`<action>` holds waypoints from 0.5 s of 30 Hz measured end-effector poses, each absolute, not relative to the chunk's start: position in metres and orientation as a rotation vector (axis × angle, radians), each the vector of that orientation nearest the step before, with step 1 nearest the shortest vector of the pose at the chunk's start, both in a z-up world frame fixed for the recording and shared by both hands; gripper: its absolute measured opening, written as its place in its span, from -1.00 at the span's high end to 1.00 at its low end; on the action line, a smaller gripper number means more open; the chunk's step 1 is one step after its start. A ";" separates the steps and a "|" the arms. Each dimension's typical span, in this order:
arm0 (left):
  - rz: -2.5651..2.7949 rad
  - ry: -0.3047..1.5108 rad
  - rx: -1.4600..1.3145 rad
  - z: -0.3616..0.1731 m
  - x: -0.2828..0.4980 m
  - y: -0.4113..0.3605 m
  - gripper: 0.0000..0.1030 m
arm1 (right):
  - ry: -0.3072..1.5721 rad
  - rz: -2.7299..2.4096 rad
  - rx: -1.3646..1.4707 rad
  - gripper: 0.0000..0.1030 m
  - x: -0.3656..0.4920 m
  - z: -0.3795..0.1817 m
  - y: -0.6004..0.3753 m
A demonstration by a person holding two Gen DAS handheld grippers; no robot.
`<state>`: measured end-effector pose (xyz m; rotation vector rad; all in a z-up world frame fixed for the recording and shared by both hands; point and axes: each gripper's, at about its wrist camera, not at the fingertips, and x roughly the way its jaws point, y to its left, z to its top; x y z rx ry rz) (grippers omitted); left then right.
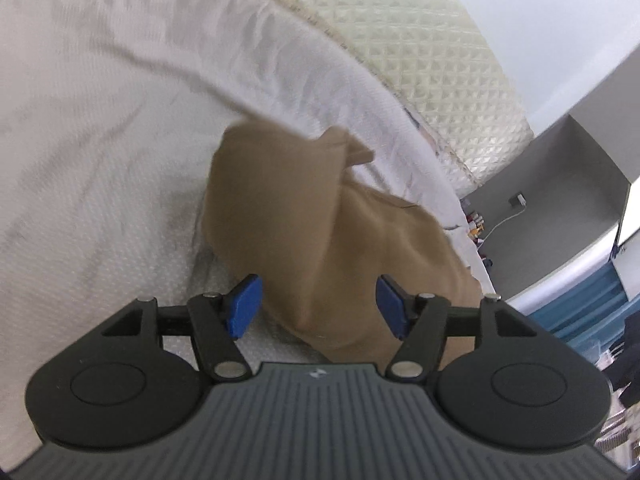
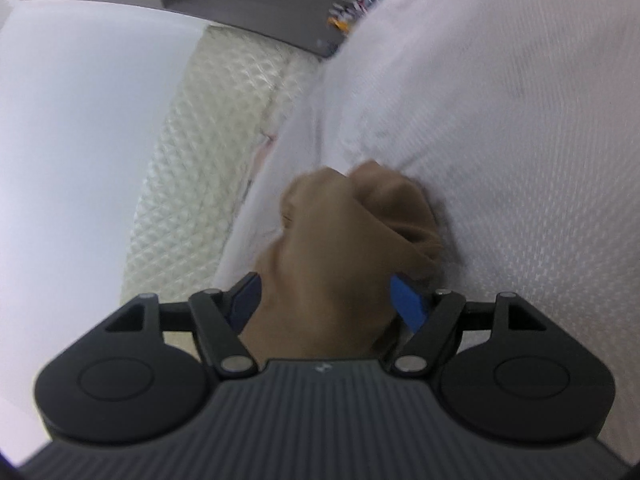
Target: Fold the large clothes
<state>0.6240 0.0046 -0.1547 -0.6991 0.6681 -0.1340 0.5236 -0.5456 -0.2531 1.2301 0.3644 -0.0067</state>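
Centrally, a tan garment [image 1: 320, 216] is seen bunched on a white textured bedsheet [image 1: 80, 160], close to the edge of the bed, where a quilted mattress side [image 1: 420, 52] is exposed. In the left wrist view the left gripper [image 1: 318, 306] is held spread, its blue pads [image 1: 244, 306] standing clear of the cloth that lies beyond and between them. In the right wrist view the same tan garment [image 2: 340, 248] is seen between the parted jaws of the right gripper [image 2: 328, 304]; whether its pads [image 2: 410, 304] touch the cloth cannot be told through the blur. A grey shelf [image 1: 560, 184] with a white cable is seen beyond the bed.
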 end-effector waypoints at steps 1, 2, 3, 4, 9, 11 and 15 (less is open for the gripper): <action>-0.127 0.666 -0.676 -0.144 0.618 0.004 -0.33 | 0.361 -0.003 1.211 -0.44 0.518 -0.241 -0.544; -0.129 0.662 -0.657 -0.132 0.612 0.003 -0.33 | 0.359 0.000 1.195 -0.44 0.513 -0.230 -0.544; -0.137 0.659 -0.641 -0.119 0.604 0.003 -0.33 | 0.354 0.007 1.177 -0.44 0.506 -0.220 -0.543; -0.142 0.654 -0.626 -0.107 0.596 0.001 -0.33 | 0.345 0.019 1.163 -0.44 0.500 -0.207 -0.541; -0.178 0.616 -0.538 -0.044 0.546 -0.009 -0.33 | 0.293 0.080 1.090 -0.44 0.469 -0.142 -0.523; -0.197 0.599 -0.506 -0.020 0.527 -0.016 -0.33 | 0.269 0.108 1.070 -0.44 0.452 -0.116 -0.514; -0.216 0.560 -0.439 0.026 0.477 -0.025 -0.33 | 0.253 0.160 1.000 -0.44 0.417 -0.067 -0.494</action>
